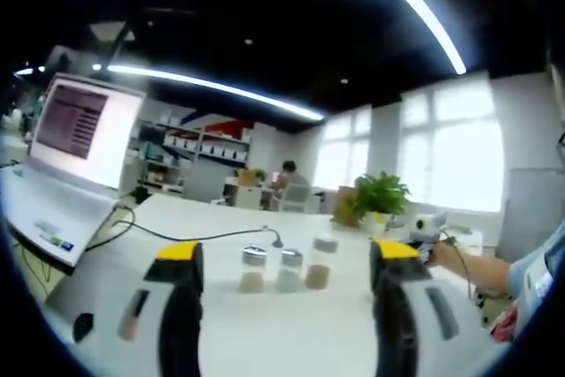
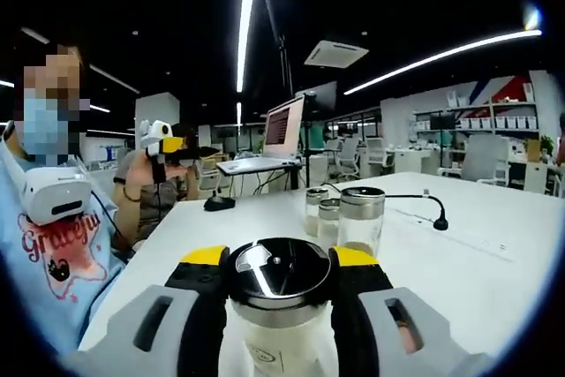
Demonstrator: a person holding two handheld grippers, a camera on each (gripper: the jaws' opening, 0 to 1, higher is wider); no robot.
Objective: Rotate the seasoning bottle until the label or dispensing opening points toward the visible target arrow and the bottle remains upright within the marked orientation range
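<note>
1. In the right gripper view, the right gripper [image 2: 279, 306] has its yellow-tipped black jaws closed against both sides of a seasoning bottle [image 2: 277, 306]. The bottle stands upright, a clear glass cylinder with a glossy domed metal cap; a small mark low on its wall is too blurred to read.
2. Just beyond it, three more shakers [image 2: 342, 216] stand close together on the smooth white table [image 2: 477, 262]. They are clear, with silver lids and pale powder at the bottom.
3. A black cable [image 2: 415, 199] curves across the table behind them, and a black mouse [image 2: 219, 203] lies further left.
4. An open laptop [image 2: 269, 143] sits at the far edge; its screen text is unreadable.
5. In the left gripper view, the left gripper [image 1: 287, 262] stands wide open with nothing between its jaws, framing the three shakers [image 1: 286, 268] well ahead.
6. A leafy potted plant [image 1: 378, 196] stands far back.
7. The person's shirt reads "Graceful" [image 2: 64, 234], as far as can be told.
</note>
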